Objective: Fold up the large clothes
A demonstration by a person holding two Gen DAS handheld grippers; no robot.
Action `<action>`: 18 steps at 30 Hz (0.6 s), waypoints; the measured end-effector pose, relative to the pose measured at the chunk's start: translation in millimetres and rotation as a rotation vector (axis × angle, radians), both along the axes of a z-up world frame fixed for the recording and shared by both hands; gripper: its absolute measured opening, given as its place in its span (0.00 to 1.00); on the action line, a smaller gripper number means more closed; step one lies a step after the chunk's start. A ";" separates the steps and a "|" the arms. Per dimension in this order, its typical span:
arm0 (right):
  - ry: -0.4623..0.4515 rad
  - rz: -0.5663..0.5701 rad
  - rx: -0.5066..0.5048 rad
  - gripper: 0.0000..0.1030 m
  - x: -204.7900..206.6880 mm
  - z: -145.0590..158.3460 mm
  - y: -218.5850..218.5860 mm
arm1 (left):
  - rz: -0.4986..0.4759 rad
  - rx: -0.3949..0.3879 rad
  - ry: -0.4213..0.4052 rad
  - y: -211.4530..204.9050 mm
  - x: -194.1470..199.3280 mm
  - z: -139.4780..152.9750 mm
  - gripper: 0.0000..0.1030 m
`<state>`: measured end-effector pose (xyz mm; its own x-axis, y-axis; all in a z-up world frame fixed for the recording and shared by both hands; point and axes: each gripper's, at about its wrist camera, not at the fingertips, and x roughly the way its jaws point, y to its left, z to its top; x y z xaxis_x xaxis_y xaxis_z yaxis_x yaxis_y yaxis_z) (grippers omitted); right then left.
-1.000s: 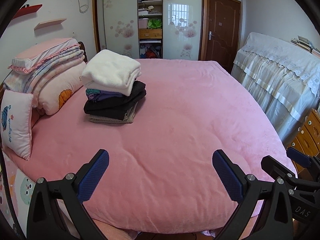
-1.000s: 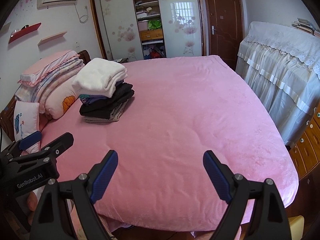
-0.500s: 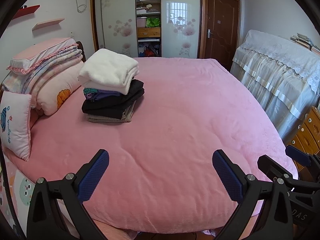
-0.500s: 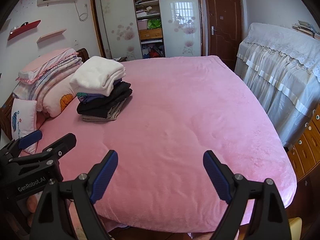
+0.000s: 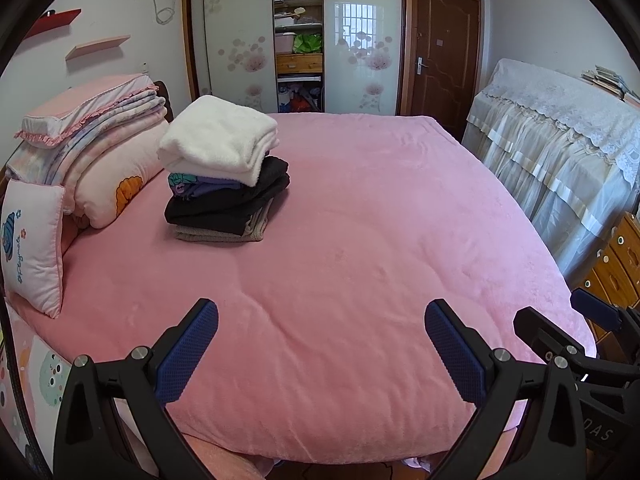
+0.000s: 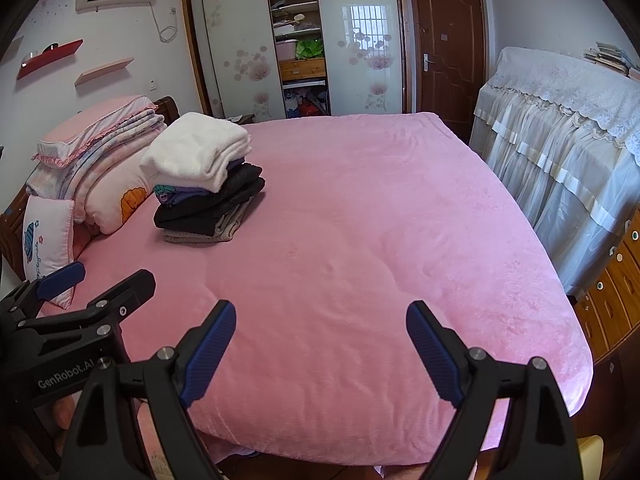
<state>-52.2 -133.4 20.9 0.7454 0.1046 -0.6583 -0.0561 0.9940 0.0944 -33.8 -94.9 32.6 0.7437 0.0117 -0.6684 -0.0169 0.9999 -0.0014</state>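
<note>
left gripper (image 5: 321,345): i've got it hanging over the near edge of the bed, jaws spread wide, nothing in them
right gripper (image 6: 320,342): same deal, wide open and empty, just beside the left one
clothes: folded stack of clothes (image 5: 224,178) with a fluffy white one on top, black and grey underneath, sitting on the pink plush bedspread (image 5: 360,240) near the pink pillows (image 5: 104,160)

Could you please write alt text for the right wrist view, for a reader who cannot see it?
Open, empty right tongs hover over a pink bed; a stack of folded clothes sits beside pillows, left tongs at the left edge.
</note>
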 end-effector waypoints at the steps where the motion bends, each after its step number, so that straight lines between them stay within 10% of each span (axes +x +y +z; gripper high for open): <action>1: 0.000 -0.001 0.000 0.85 -0.1 0.0 0.4 | 0.001 0.000 0.001 0.2 -0.2 -0.1 0.99; 18: -0.001 0.002 -0.002 0.85 -1.4 -1.0 3.4 | 0.009 -0.006 0.009 2.8 -4.7 -2.5 0.99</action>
